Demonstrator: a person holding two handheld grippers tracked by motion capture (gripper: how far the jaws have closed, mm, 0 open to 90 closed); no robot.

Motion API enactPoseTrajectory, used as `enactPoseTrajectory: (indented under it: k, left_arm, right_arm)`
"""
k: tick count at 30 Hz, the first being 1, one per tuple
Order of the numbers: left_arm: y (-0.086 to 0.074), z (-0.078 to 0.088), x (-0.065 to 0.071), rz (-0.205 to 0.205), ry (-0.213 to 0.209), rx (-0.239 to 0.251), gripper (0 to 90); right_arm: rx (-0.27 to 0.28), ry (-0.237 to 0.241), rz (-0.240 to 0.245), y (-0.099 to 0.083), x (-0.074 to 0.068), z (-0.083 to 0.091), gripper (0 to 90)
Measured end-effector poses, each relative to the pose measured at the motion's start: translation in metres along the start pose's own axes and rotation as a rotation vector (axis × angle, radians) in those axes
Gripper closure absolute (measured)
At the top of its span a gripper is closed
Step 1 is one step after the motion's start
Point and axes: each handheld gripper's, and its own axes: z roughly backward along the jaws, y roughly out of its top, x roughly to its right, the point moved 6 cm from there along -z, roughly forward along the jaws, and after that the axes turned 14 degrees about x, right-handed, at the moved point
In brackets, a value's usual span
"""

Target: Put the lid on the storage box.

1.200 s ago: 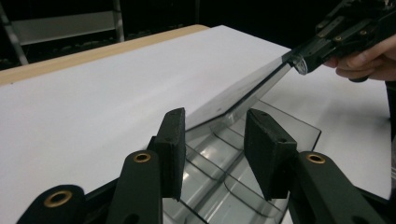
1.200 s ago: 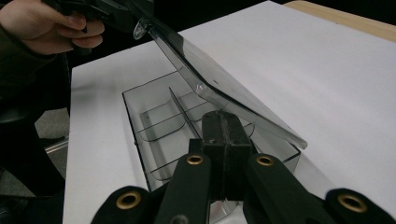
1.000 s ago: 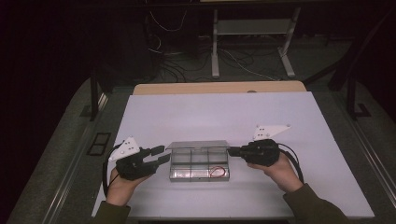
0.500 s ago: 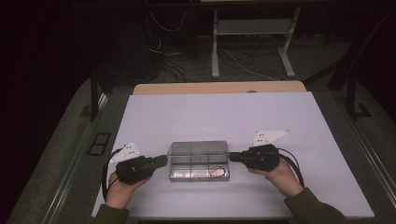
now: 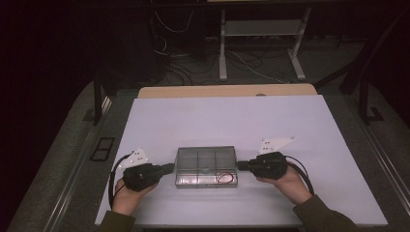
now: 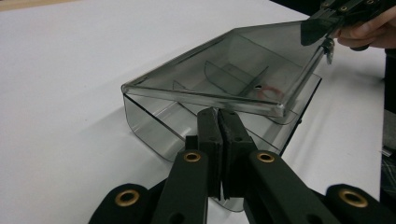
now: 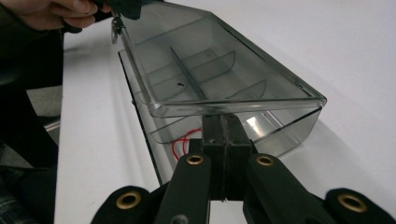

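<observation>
Clear plastic compartment box (image 5: 206, 166): light, stiff, slippery, lid (image 6: 219, 70) hinged, ajar. Left gripper (image 5: 168, 168), right gripper (image 5: 243, 165): jaws just closed, pressed at box's 2 ends. Grip end walls, not lid.

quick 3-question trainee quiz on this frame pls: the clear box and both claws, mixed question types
1. True or false: the left claw has its jaws spread wide.
2. Which end of the clear divided box does the right claw meet in the high view? A) right end B) far edge C) left end
3. What colour is the thin loop inside the box?

Key
1. False: the jaws are together, having just been closing, at the box's end under the lid.
2. A
3. Red
</observation>
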Motion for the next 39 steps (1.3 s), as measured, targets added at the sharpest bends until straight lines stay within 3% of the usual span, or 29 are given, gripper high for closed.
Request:
enactPoseTrajectory:
  k: [22,39]
  left_arm:
    - [-0.016,-0.009,-0.005,-0.033,0.023,-0.109,88.5]
    - [-0.024,-0.012,-0.008,-0.020,0.035,-0.162,88.3]
  right_arm:
    - [-0.083,-0.026,0.016,-0.016,0.006,-0.010,89.2]
    - [-0.121,-0.042,0.014,-0.023,0.010,-0.010,89.2]
